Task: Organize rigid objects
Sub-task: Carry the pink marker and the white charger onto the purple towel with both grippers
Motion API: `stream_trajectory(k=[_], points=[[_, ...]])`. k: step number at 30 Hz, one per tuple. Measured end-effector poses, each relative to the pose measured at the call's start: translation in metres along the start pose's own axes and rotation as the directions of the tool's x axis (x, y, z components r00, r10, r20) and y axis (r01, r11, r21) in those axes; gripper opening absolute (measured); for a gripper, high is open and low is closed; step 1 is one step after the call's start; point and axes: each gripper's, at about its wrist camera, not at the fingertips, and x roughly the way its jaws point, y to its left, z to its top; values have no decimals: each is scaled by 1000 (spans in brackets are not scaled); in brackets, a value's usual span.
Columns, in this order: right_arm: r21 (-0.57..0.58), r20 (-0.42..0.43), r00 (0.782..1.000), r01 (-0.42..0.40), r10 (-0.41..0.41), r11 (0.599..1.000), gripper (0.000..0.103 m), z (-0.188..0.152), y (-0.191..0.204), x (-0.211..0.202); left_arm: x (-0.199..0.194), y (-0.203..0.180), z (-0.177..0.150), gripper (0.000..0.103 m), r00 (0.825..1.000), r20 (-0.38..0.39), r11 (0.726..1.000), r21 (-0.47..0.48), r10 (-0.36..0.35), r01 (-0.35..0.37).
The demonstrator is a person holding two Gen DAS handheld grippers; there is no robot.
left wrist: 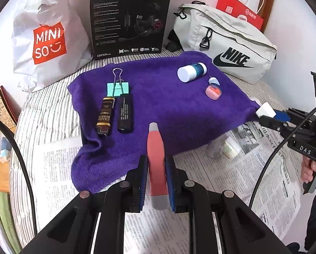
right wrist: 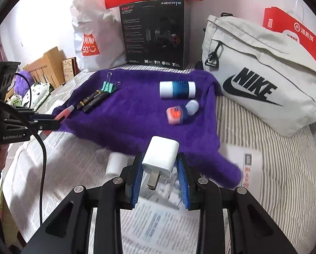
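**Both hand-held grippers loaded over the bed**

Left hand-held gripper clamped on a pink-and-grey tube, blue pads pressing both sides, tube pointing forward, its tip over the near edge of the purple towel. Right hand-held gripper clamped on a white plug adapter, metal prongs facing the camera, held above the newspaper just short of the towel.

Towel lies on the striped bed, newspaper spread in front of it. On the towel, left part: a mint binder clip, and touching its near edge two small dark tubes side by side, a brown-gold tube and a black tube. Right part: a white-and-teal bottle lying on its side, near it a small pink jar with a pale blue cap just beside.

A small white jar lies on the newspaper beside the towel's near edge, blurred.

Behind the towel: white Miniso bag, black headset box, grey Nike pouch, red paper bag.
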Motion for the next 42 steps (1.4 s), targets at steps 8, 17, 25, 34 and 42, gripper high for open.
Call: stream_trajectory(k=[8,17,25,34,42], points=[[0,-30,1000,8,-8,1000,31,27,-13,30,9,8,17,16,1000,-9,1000,-3,6,-6],[18,-132,991,12,-10,1000,29,38,-28,77,23,15,28,17,1000,-23,1000,-9,0,0],[9,-151,988,16,-14,1000,27,42,-30,94,37,20,29,17,999,-40,1000,-16,-13,12],[-26,-169,986,8,-12,1000,27,40,-29,92,41,21,34,16,999,-46,1000,-11,-8,7],[-29,-167,986,-3,-2,1000,33,42,-32,87,47,20,38,17,998,-54,1000,-6,-15,15]])
